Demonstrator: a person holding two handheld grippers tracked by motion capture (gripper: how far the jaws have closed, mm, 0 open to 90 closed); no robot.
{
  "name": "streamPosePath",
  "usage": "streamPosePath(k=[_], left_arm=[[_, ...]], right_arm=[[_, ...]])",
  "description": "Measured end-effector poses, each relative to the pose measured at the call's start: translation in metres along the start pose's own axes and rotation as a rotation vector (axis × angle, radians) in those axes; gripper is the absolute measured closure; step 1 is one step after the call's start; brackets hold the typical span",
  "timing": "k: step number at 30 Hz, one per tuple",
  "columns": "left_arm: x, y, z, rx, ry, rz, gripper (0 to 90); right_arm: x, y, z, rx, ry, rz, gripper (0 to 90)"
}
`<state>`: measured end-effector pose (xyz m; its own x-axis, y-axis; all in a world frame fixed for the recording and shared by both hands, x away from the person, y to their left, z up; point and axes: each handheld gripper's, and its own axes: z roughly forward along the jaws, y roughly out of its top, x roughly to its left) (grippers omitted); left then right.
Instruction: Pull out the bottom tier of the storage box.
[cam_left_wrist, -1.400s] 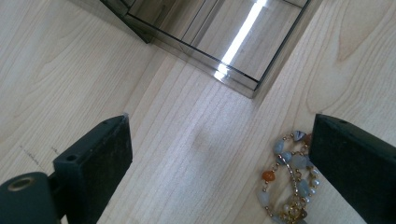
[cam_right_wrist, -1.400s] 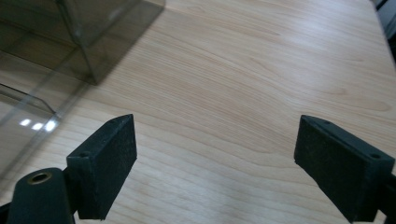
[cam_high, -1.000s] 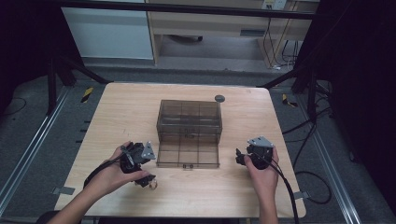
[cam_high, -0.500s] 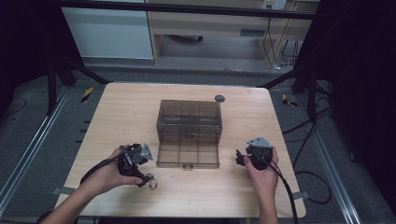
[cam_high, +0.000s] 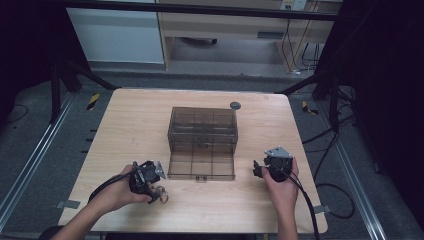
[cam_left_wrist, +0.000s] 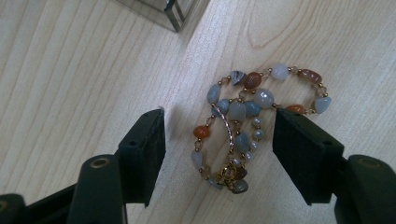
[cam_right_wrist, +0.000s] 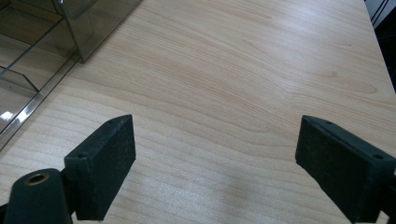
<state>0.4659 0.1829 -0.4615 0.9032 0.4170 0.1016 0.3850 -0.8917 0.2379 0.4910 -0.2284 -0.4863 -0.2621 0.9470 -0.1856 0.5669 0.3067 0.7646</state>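
Note:
A beaded bracelet (cam_left_wrist: 247, 121) of grey, blue and orange stones on a gold chain lies coiled on the wooden table (cam_high: 130, 130), near the front left; in the high view the bracelet (cam_high: 161, 192) is small beside my left hand. My left gripper (cam_left_wrist: 219, 133) is open, its jaws on either side of the bracelet, low over the table. The left gripper (cam_high: 150, 180) sits left of a smoky clear plastic organiser box (cam_high: 202, 142) whose front drawer is pulled out. My right gripper (cam_high: 260, 170) is open over bare wood, right of the box; its jaws (cam_right_wrist: 215, 154) hold nothing.
A small dark round disc (cam_high: 234, 105) lies behind the box at its right. The drawer has several compartments (cam_right_wrist: 23, 79). Cables trail from both grippers off the front edge. Floor rails and tripod legs flank the table.
My left gripper has shifted slightly toward the front of the table, closer to the bracelet. The right gripper has stayed put.

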Motion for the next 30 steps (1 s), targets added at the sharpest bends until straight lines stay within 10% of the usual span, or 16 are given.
streamPosePath(k=[30], left_arm=[[0.0054, 0.0046, 0.0000, -0.009, -0.031, -0.030, 83.2]], right_arm=[[-0.0012, -0.0004, 0.0003, 0.002, 0.005, 0.006, 13.2]])
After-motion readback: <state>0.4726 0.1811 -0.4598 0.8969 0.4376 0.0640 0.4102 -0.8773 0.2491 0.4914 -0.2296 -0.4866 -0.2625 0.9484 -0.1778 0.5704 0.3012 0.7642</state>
